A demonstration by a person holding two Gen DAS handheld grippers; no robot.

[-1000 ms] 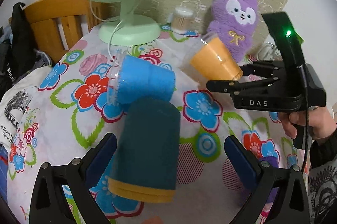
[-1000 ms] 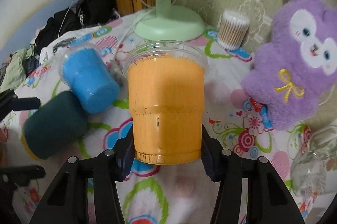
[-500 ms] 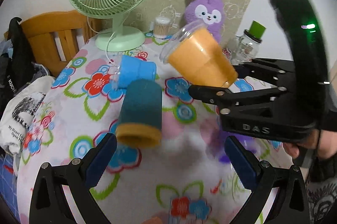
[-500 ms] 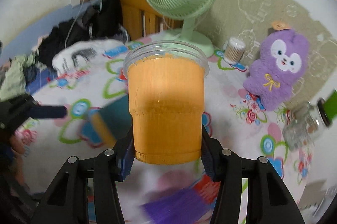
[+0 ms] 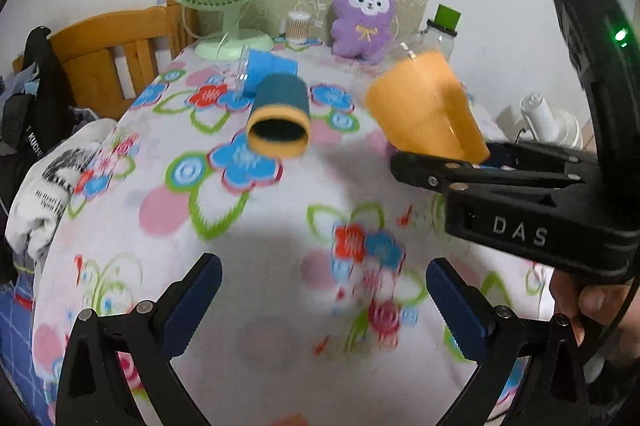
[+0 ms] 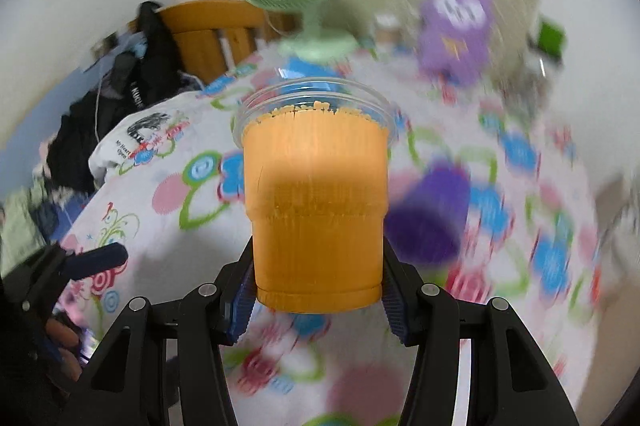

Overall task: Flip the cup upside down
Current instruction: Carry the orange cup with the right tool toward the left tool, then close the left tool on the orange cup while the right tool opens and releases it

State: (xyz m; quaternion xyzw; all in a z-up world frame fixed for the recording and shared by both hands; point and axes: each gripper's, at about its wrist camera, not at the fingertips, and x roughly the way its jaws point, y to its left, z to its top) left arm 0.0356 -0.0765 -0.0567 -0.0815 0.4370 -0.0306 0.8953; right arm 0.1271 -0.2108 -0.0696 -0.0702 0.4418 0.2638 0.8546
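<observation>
Halfway at best: right gripper [image 6: 318, 300] clamps the orange cup [image 6: 316, 209] near its base, held above the table [image 5: 260, 246] at frame centre, rim away from camera, not yet inverted or set down; left gripper [image 5: 324, 290] spread wide, empty.

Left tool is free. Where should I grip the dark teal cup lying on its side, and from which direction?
Grip the dark teal cup with the orange rim across its cylindrical wall, near mid-length. It lies on the floral tablecloth with its open mouth facing the open left tool, so come down from above, fingers straddling both curved sides. The light blue cup lies close behind.
</observation>
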